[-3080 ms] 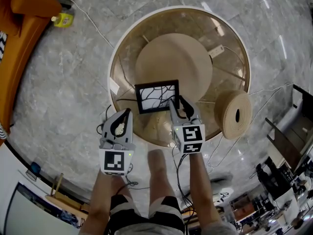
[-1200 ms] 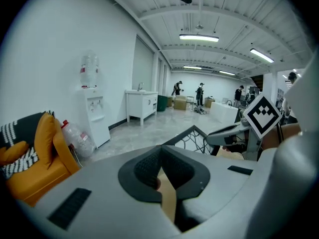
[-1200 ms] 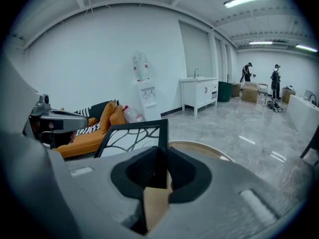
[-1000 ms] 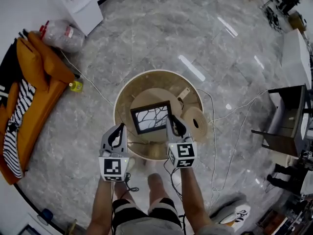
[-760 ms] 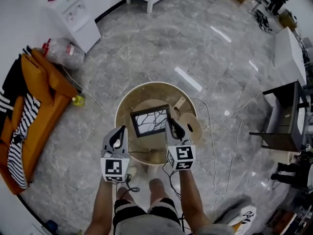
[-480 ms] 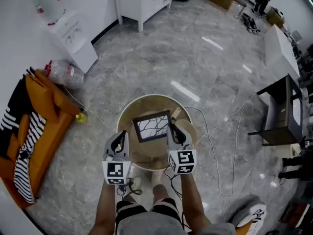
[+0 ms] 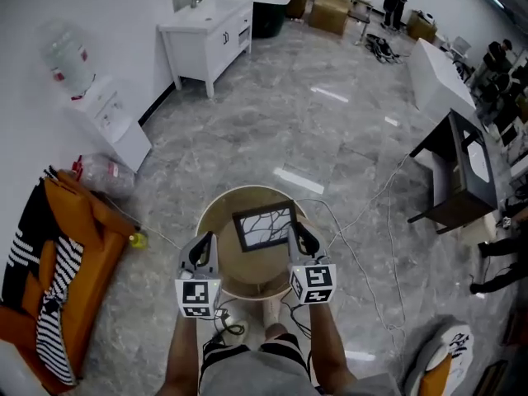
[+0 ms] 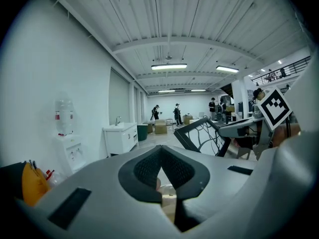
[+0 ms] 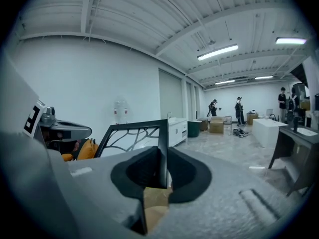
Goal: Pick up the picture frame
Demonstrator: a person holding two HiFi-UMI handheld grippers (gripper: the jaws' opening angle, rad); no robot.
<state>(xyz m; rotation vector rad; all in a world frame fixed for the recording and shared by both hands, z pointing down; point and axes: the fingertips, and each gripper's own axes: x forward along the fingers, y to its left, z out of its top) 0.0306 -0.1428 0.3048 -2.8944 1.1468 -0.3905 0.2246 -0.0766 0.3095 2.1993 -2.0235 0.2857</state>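
Note:
The black picture frame (image 7: 265,226), with a branch pattern on white, hangs in the air above the round wooden table (image 7: 241,272). My right gripper (image 7: 298,232) is shut on its right edge. In the right gripper view the frame's edge (image 9: 162,151) stands upright between the pads and the frame (image 9: 130,136) spreads to the left. My left gripper (image 7: 203,240) floats left of the frame, apart from it, shut on nothing. In the left gripper view its pad tips (image 8: 160,148) meet, and the frame (image 8: 201,133) shows beyond to the right.
An orange couch with striped cloth (image 7: 58,262) lies at the left. A white sink cabinet (image 7: 206,25) and a water dispenser (image 7: 99,114) stand along the wall. A dark desk (image 7: 462,167) is at the right. Cables (image 7: 388,221) run over the grey floor. People stand far off.
Both grippers have risen a good way and the frame has come up with the right one, well above the table. The head view now takes in much more of the room.

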